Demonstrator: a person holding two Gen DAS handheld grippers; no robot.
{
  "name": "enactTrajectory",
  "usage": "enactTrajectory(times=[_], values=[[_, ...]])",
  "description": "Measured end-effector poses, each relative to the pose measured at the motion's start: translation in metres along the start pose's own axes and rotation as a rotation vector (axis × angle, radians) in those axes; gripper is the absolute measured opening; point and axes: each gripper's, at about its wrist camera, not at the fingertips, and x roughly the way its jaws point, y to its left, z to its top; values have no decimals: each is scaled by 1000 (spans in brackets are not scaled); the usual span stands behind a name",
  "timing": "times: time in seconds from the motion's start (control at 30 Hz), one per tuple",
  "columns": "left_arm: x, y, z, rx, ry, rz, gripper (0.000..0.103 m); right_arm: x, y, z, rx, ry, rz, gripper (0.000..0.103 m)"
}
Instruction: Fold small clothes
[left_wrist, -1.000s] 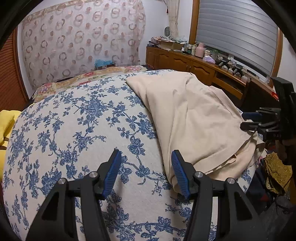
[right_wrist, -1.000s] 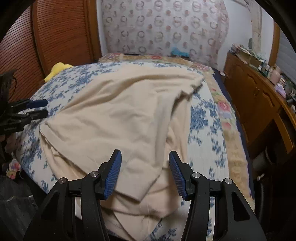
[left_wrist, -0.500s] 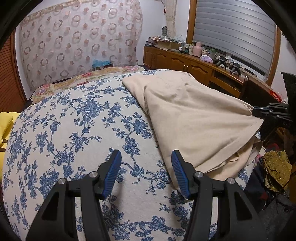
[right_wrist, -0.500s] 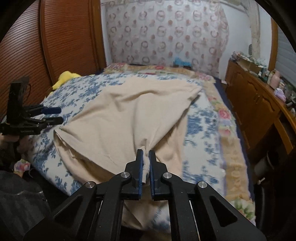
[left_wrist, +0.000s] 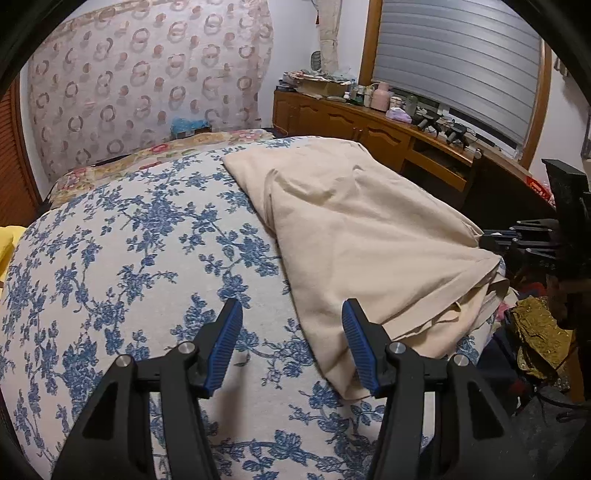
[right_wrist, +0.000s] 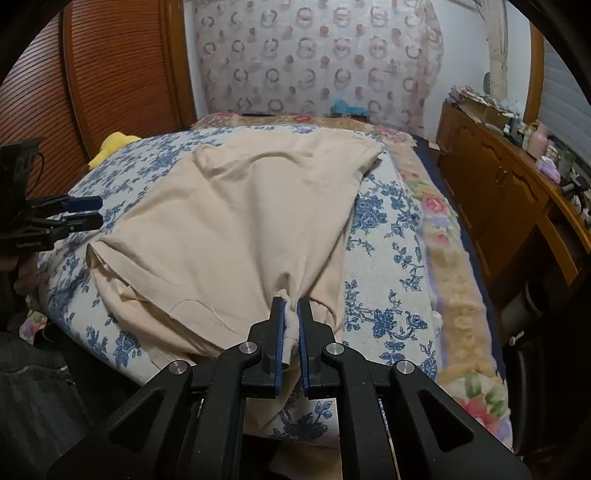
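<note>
The beige garment (right_wrist: 240, 229) is spread over the blue floral bedspread (right_wrist: 384, 258), filling the middle of the right wrist frame. Its near edge is pinched tight between the closed fingers of the right gripper (right_wrist: 290, 325) at bottom center. In the left wrist view, the left gripper (left_wrist: 291, 332) is held wide open with nothing in it, and the cloth's lower corner is just touched by its right fingertip (left_wrist: 354, 332).

Bed with blue floral bedspread (left_wrist: 122, 266), a flowered blanket (right_wrist: 454, 266) along its far side. Patterned curtain (left_wrist: 140, 85) with ring motifs behind the bed. Wooden louvred door (right_wrist: 122, 74), yellow item (right_wrist: 110, 146) beside it, maybe a plush toy. Wooden counter (left_wrist: 373, 125) with clutter, pink bottle (left_wrist: 382, 96) on top. Grey window blind (left_wrist: 458, 59) above.
</note>
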Motion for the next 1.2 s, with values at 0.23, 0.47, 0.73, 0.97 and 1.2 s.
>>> enactTrajectory(times=[0.23, 0.47, 0.73, 0.97, 1.2], values=[[7, -6, -5, 3, 39, -38, 55, -2, 3, 2, 1, -15, -23, 14], [12, -12, -13, 9, 81, -75, 55, -9, 9, 10, -13, -60, -40, 52], [10, -26, -22, 43, 107, -130, 27, -6, 35, 14, -73, -79, 28, 63], [-6, -37, -12, 70, 63, -176, 6, 10, 59, 11, -112, -47, 101, 66], [-43, -46, 20, 100, -76, -202, 5, 18, 81, 3, -168, -15, 159, 67]])
